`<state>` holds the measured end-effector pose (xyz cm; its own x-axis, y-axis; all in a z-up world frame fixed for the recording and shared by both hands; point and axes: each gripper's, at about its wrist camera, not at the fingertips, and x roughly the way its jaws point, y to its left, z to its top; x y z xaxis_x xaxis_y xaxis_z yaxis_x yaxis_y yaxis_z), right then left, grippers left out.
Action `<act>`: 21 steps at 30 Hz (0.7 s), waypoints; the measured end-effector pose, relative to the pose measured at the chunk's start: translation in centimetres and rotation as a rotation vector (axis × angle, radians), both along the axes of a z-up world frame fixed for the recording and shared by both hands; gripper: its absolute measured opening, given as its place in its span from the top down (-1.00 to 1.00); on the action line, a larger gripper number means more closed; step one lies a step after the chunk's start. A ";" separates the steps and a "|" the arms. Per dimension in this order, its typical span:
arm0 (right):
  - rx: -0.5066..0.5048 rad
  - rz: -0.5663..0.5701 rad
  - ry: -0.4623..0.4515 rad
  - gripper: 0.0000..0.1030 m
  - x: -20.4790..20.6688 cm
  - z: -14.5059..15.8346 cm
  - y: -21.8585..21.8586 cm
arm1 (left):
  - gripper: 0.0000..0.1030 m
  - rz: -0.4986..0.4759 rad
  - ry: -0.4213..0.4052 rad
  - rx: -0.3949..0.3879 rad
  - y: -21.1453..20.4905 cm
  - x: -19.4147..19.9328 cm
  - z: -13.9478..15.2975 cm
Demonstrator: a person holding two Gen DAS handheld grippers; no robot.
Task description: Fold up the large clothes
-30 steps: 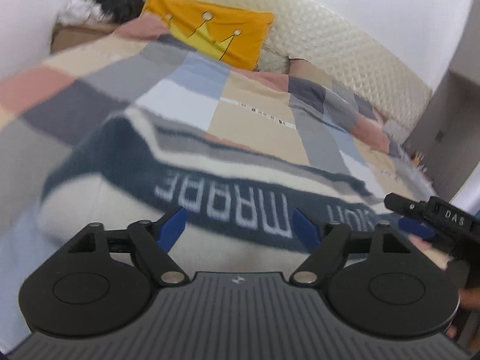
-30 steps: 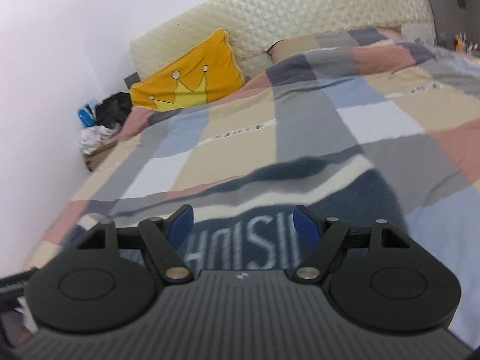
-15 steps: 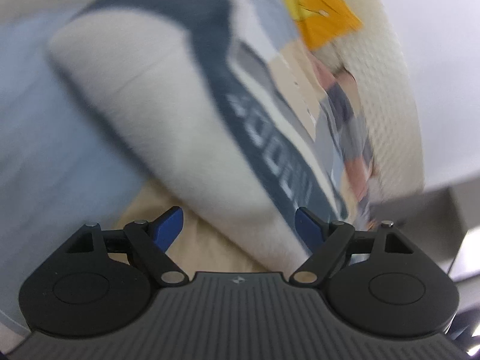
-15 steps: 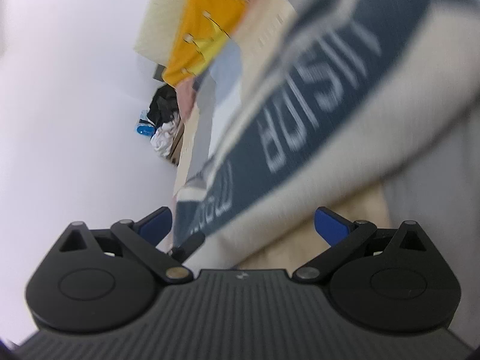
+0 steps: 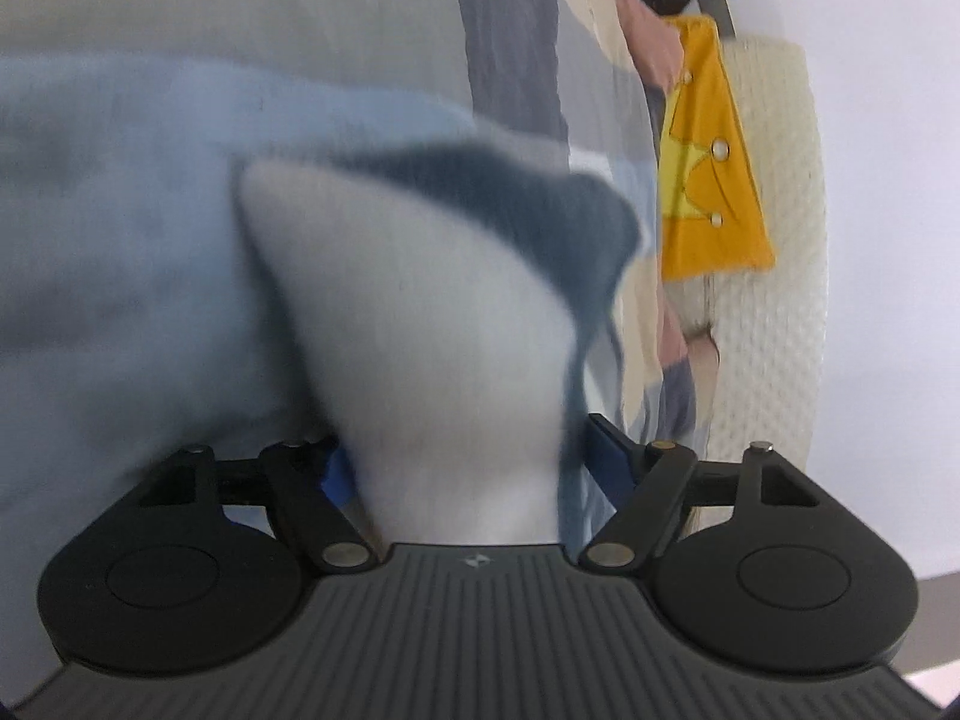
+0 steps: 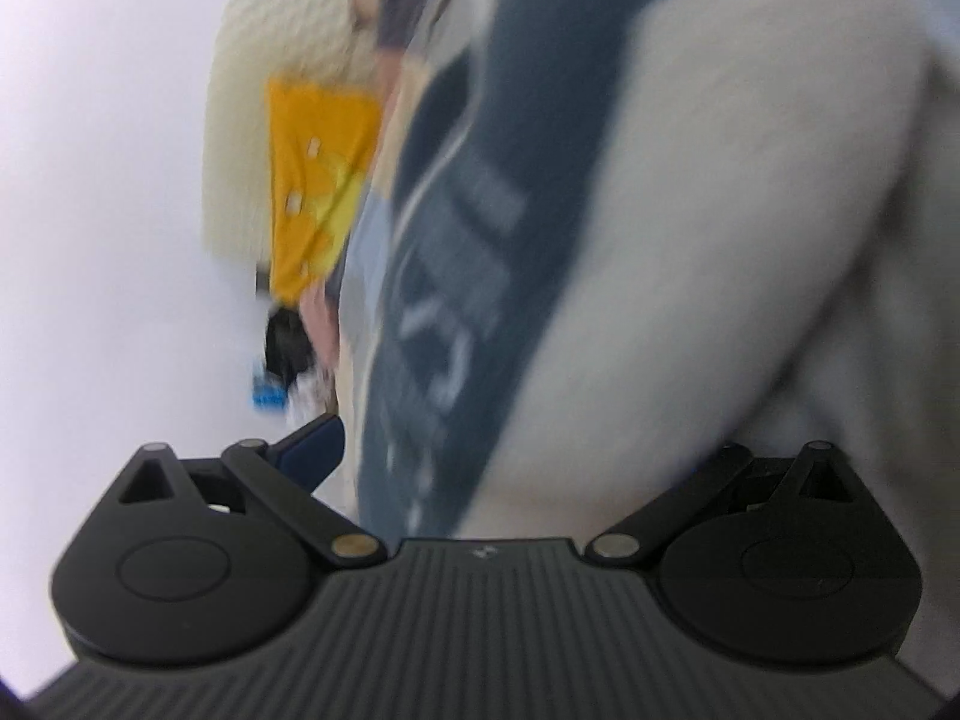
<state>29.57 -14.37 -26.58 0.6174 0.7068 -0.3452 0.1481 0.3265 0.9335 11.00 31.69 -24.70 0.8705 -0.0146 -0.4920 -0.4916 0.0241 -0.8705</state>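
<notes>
Both views were rolled sideways, so the bed with its patchwork cover in blue, grey, beige and pink ran up the frame instead of across. A cream quilted headboard stood at the far end against a plain white wall, with an orange crown pillow leaning on it. The sweater, cream with a navy band, lay on the cover and filled the space in front of the left claw, whose jaws were closing around a bunched cream end of it; couldn't tell if the pads were pressing yet. The right claw was spread wide with the sweater between its jaws, one blue pad hidden behind the cloth. White lettering on the navy band was too smeared to read, and some dark clutter beside the bed was just a blur
</notes>
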 end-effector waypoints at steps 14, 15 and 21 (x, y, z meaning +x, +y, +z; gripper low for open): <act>-0.017 -0.216 0.021 -0.93 -1.0 -0.9 -3.1 | -0.37 -0.004 0.057 0.095 0.6 2.4 -0.3; -0.015 -0.223 0.016 -0.92 -1.1 -0.9 -3.1 | -0.33 -0.004 0.064 0.105 0.6 2.4 -0.3; -0.041 -0.217 -0.005 -0.37 -0.8 -0.7 -4.8 | -0.08 -0.023 0.070 0.161 0.6 2.7 0.5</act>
